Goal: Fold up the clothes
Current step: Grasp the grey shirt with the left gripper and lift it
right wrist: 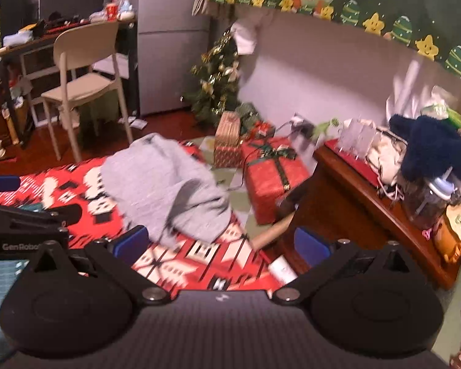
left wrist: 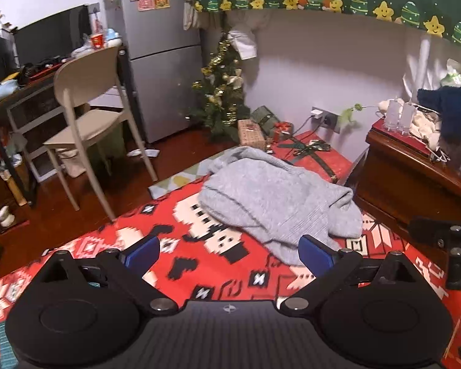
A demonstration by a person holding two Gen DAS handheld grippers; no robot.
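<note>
Nearest, the left gripper (left wrist: 229, 253) and the right gripper (right wrist: 219, 243) both hover with blue pads spread apart and empty above the red patterned blanket (left wrist: 199, 264), and beyond them the crumpled grey sweater (left wrist: 273, 196) lies at the blanket's far edge, before the red gift box (left wrist: 315, 156).

Left gripper (left wrist: 229, 250), right gripper (right wrist: 221, 243): jaws wide
</note>
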